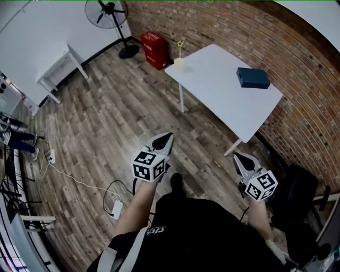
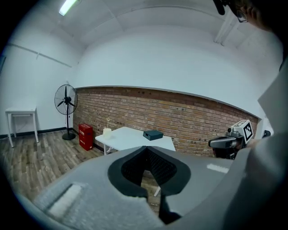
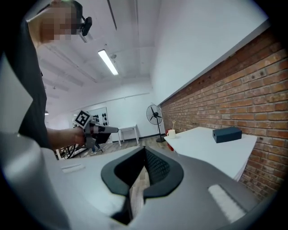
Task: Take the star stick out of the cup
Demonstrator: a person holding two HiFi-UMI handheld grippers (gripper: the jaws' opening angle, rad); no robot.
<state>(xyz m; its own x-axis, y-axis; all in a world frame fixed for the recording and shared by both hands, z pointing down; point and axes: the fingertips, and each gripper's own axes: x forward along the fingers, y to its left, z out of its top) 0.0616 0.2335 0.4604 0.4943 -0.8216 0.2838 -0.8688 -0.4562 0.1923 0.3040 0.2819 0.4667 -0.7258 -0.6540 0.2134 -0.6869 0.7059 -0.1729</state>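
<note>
A pale cup (image 1: 179, 64) stands on the far left corner of the white table (image 1: 223, 101), with the thin star stick (image 1: 180, 48) upright in it. The left gripper view also shows the cup (image 2: 107, 132) and stick (image 2: 108, 121); the right gripper view shows the same cup (image 3: 171, 133). Both grippers hang over the wooden floor, well short of the table. My left gripper (image 1: 168, 138) is shut and empty, its jaws (image 2: 150, 179) meeting at a slit. My right gripper (image 1: 237, 156) is shut too, with nothing between its jaws (image 3: 137, 179).
A dark blue box (image 1: 253, 77) lies on the table's far right. A standing fan (image 1: 109, 13), a red crate (image 1: 153, 49) and a small white side table (image 1: 56, 66) stand beyond. Cables and a power strip (image 1: 116, 209) lie on the floor at left; a black chair (image 1: 300, 196) is at right.
</note>
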